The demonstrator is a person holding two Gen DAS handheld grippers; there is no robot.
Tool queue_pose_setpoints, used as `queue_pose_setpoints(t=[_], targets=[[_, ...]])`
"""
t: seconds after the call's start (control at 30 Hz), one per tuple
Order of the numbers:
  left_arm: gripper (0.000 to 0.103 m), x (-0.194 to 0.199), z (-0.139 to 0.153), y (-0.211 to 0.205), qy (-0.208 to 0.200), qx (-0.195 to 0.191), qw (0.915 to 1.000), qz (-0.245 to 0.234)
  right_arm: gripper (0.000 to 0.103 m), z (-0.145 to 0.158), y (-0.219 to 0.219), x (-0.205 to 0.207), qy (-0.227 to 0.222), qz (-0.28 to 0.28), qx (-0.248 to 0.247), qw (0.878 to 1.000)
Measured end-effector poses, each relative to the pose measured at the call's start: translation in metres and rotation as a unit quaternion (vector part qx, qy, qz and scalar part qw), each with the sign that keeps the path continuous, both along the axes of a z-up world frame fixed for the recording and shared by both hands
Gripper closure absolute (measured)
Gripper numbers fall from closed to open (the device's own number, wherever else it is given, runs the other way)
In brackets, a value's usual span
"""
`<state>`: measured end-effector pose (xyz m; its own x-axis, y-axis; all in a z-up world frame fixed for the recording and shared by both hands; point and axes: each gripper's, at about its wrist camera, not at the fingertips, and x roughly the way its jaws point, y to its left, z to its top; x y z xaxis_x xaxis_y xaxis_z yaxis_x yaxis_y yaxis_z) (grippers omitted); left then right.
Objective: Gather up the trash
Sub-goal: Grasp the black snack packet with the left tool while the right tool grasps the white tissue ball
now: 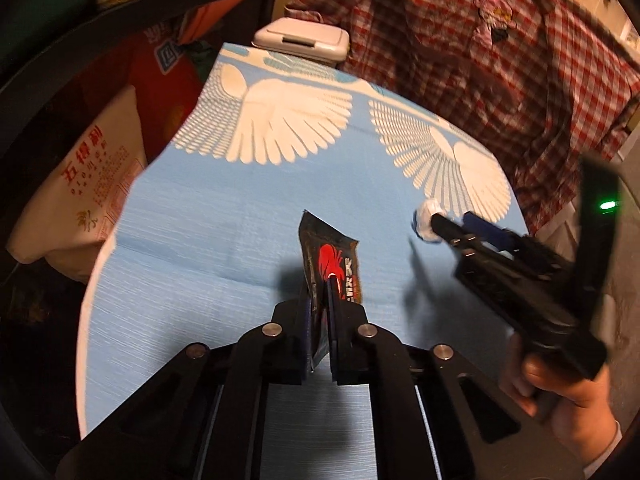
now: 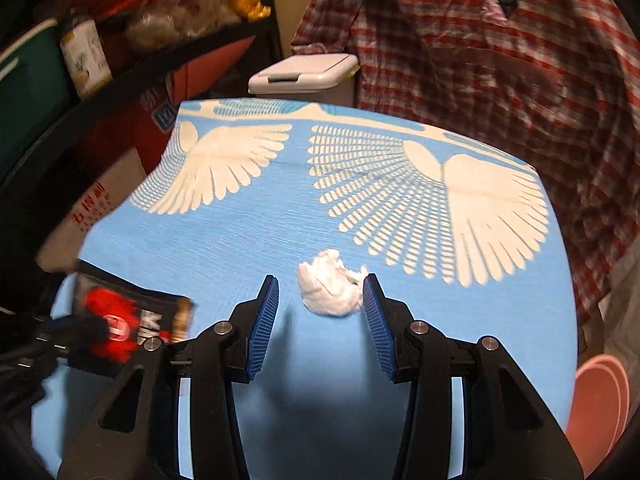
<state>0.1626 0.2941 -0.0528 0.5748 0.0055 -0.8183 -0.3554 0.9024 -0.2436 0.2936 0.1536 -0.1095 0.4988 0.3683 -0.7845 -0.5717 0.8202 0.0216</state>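
My left gripper (image 1: 321, 300) is shut on a black snack wrapper (image 1: 326, 252) with a red print, held upright just above the blue cloth. The same wrapper (image 2: 128, 320) shows at the left edge of the right wrist view. A crumpled white tissue (image 2: 330, 288) lies on the blue tablecloth (image 2: 248, 240). My right gripper (image 2: 320, 308) stands open around it, the tissue close to the right pad and apart from the left pad. In the left wrist view the right gripper (image 1: 448, 226) reaches the tissue (image 1: 426, 220) from the right.
A white lidded bin (image 1: 302, 40) stands behind the table's far edge. A red checked shirt (image 1: 480, 60) hangs at the back right. A dark shelf with sacks and packages (image 1: 80, 184) runs along the left. A pink round object (image 2: 600, 400) sits low at the right.
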Motion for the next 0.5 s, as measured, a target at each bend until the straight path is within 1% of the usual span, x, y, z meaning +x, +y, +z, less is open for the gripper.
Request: queue_pose_setpoints(t=[0.07, 0.1, 0.13, 0.17, 0.2, 0.23, 0.3, 0.5], targets=[[0.098, -0.001, 0.002, 0.004, -0.004, -0.002, 1.0000, 0.002, 0.058, -0.007, 0.005, 0.003, 0.002, 0.001, -0.014, 1.000], [0.098, 0.000, 0.004, 0.005, -0.006, -0.002, 1.0000, 0.003, 0.061, -0.009, 0.006, 0.004, 0.004, 0.001, -0.017, 1.000], [0.098, -0.001, 0.005, 0.006, -0.009, -0.003, 1.0000, 0.003, 0.074, -0.009, 0.006, 0.005, 0.002, -0.001, -0.018, 1.000], [0.098, -0.001, 0.007, 0.007, -0.011, -0.003, 0.9999, 0.004, 0.081, -0.009, 0.006, 0.006, 0.001, -0.001, -0.018, 1.000], [0.098, -0.001, 0.007, 0.008, -0.013, -0.003, 0.9999, 0.004, 0.087, -0.007, 0.004, 0.005, 0.001, -0.001, -0.016, 1.000], [0.099, -0.002, 0.009, 0.009, -0.015, -0.003, 0.9999, 0.004, 0.090, -0.006, 0.003, 0.004, -0.002, -0.001, -0.016, 1.000], [0.099, -0.002, 0.010, 0.010, -0.018, -0.004, 0.9998, 0.003, 0.091, 0.003, 0.000, -0.001, -0.011, 0.000, -0.013, 1.000], [0.099, -0.007, 0.020, 0.011, -0.029, 0.000, 0.9996, 0.003, 0.091, 0.041, -0.022, -0.023, -0.024, 0.002, 0.011, 1.000]])
